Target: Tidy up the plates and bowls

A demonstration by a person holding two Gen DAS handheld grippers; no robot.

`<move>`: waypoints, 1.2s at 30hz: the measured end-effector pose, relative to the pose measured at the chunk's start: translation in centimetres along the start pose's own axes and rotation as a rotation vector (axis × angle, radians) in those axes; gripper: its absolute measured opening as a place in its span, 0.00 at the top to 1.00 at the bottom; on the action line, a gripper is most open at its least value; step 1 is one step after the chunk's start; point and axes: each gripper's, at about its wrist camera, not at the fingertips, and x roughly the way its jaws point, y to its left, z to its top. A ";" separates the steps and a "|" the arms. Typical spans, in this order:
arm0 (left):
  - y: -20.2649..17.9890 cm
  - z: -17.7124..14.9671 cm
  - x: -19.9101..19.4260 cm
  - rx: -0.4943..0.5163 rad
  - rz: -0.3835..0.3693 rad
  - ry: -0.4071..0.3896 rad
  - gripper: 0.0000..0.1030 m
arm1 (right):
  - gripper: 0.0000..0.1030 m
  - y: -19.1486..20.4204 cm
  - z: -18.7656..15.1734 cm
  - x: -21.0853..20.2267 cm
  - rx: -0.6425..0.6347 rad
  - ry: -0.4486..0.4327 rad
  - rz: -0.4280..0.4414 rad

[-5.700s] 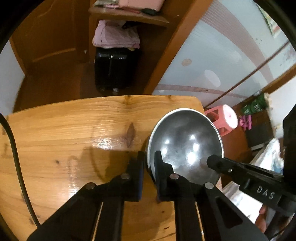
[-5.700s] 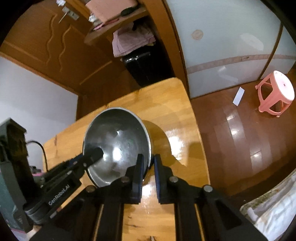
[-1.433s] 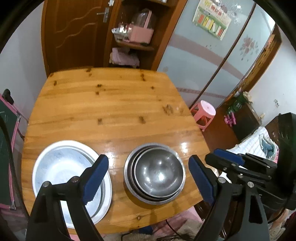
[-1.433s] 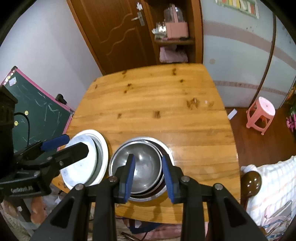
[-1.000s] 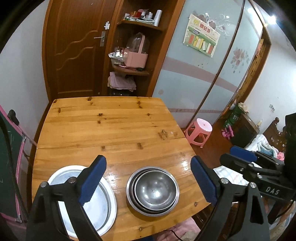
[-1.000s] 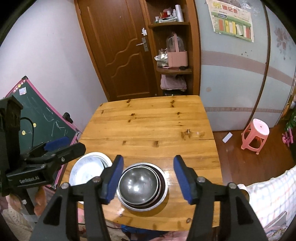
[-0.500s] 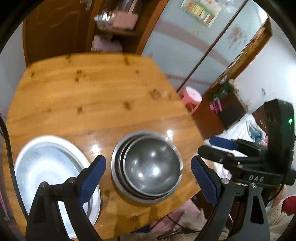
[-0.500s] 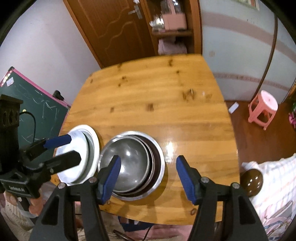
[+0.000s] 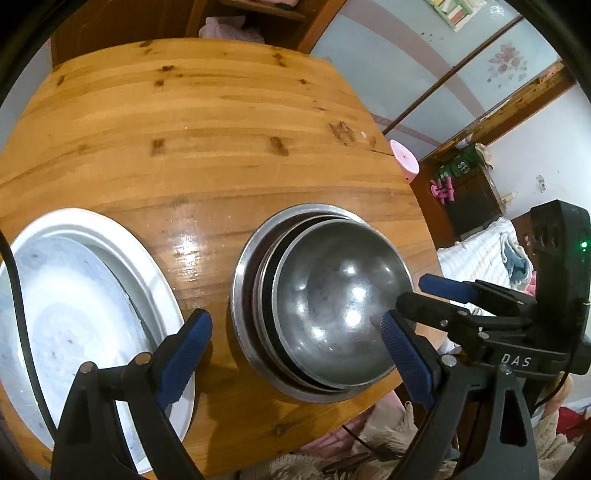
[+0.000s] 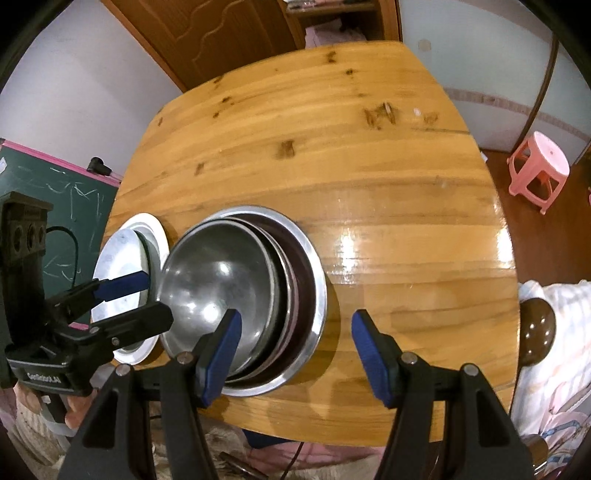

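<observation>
This is a room in a home. A big wooden table (image 10: pixel 332 177) stands in the middle. Behind it is a brown door (image 10: pixel 221 33). A pink stool (image 10: pixel 539 166) stands beside the table, and a chalkboard (image 10: pixel 55 192) leans on its other side.

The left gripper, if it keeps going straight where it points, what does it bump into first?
Probably the stack of nested shiny steel bowls on the wooden table. The left gripper hangs open with the stack's near rim between its blue pads; depth is hard to judge.
</observation>
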 end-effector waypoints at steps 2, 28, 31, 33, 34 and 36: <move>0.2 0.0 0.4 -0.008 -0.007 0.011 0.12 | 0.40 -0.3 0.0 0.6 0.017 0.019 0.016; 2.1 -0.3 4.0 -0.101 -0.088 0.148 0.55 | 0.50 -0.8 0.2 2.5 0.043 0.083 0.069; 2.5 -0.4 3.9 -0.112 -0.085 0.149 0.61 | 0.57 -0.7 0.2 2.4 0.042 0.090 0.076; 2.5 -0.5 3.8 -0.116 -0.088 0.148 0.60 | 0.58 -0.5 0.2 2.4 0.037 0.090 0.063; 2.4 -0.6 3.8 -0.115 -0.086 0.148 0.60 | 0.58 -0.4 0.2 2.4 0.038 0.089 0.059; 2.2 -0.6 3.9 -0.114 -0.080 0.150 0.61 | 0.59 -0.3 0.2 2.5 0.041 0.090 0.048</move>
